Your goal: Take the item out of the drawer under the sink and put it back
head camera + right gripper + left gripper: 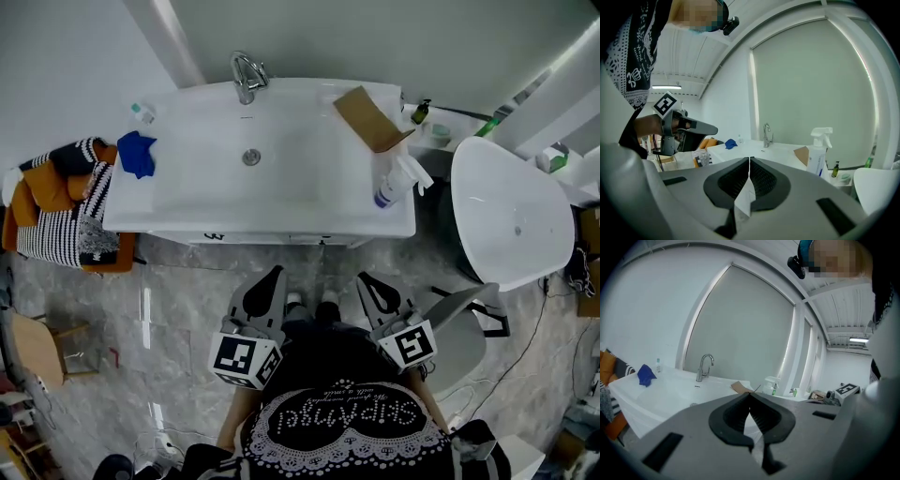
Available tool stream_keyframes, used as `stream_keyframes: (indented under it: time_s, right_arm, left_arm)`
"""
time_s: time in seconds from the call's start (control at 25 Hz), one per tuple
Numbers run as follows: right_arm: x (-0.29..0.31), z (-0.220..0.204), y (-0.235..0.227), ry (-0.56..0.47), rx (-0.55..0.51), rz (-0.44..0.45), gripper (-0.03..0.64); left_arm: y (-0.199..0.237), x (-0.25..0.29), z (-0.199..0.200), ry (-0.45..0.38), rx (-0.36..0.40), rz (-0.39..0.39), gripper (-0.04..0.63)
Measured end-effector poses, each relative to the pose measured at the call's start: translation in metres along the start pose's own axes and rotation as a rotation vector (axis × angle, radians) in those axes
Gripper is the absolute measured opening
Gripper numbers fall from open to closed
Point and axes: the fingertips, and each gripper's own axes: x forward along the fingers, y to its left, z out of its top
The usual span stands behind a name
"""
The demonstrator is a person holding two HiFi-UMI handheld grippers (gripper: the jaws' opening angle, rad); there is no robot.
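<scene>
- The left claw (pixel 274 273), jaws together and empty, hangs just short of the sink's (pixel 251 141) front edge.
- The drawer (pixel 253 237) looks shut; the item is unseen, presumably inside.
- The right claw (pixel 365 279) is likewise closed and empty.
- Opening looks not yet begun; next, one claw must part and catch the drawer front.

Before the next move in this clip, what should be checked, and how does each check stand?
1. Drawer under sink open: not ok, its front sits flush.
2. Left gripper empty: ok, jaws together on nothing.
3. Right gripper empty: ok, jaws together on nothing.
4. Jaws apart, ready for the drawer front: not ok, both pairs shut.
5. Item inside drawer: cannot tell, hidden.
</scene>
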Motion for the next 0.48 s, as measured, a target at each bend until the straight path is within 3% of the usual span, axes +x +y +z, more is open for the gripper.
stream_keyframes:
  time_s: [0.48]
  right_arm:
    - [0.013, 0.022, 0.046, -0.058, 0.025, -0.123, 0.020]
  left_arm:
    - [0.031, -0.019, 0.022, 0.007, 0.078, -0.130, 0.005]
